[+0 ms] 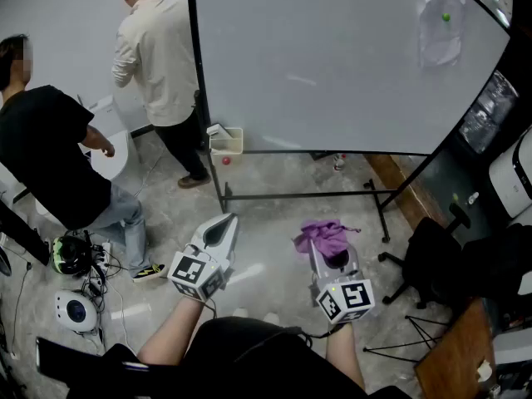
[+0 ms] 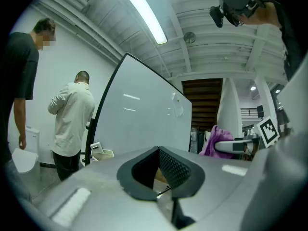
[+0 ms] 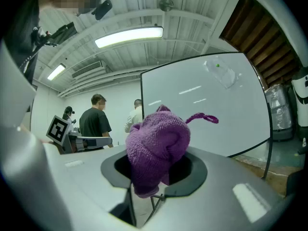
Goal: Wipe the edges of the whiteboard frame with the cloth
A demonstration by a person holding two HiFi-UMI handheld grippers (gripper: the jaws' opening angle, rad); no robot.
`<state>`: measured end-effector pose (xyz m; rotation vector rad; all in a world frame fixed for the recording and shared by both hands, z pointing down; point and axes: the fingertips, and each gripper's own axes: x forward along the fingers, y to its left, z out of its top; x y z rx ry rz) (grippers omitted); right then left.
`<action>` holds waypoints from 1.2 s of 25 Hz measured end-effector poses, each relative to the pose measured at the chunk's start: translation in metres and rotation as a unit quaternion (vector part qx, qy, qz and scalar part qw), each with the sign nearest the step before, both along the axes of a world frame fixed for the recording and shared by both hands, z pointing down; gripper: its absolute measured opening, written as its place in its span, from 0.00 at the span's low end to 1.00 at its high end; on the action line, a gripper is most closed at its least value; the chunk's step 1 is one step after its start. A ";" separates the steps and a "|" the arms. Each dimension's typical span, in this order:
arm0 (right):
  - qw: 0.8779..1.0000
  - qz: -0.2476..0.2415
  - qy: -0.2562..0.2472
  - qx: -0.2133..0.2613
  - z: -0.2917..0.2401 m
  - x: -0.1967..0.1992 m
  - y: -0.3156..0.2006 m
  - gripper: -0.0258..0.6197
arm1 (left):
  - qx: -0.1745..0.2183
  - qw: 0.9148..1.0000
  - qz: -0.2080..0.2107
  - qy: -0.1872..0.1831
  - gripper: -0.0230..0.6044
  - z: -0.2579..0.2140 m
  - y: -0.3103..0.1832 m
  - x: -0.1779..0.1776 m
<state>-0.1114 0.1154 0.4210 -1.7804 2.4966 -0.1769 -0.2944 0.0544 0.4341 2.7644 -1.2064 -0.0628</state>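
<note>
As only right gripper view shows, R tool [image 3: 156, 170] clamps cloth [image 3: 156, 143]; L tool [image 2: 158, 165] closed.

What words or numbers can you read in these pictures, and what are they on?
No words or numbers can be read here.
Marker cube on the left gripper: black-and-white square pattern, no letters.
Marker cube on the right gripper: the same, no letters.
Whiteboard: nothing written.
Cloth: no label shows.
White device on the floor: any print too small to read.
</note>
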 end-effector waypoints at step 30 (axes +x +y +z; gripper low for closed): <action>0.992 -0.115 -0.037 -0.026 0.037 -0.005 -0.022 0.27 | -0.027 0.994 -0.104 -0.023 0.04 0.035 0.018 -0.013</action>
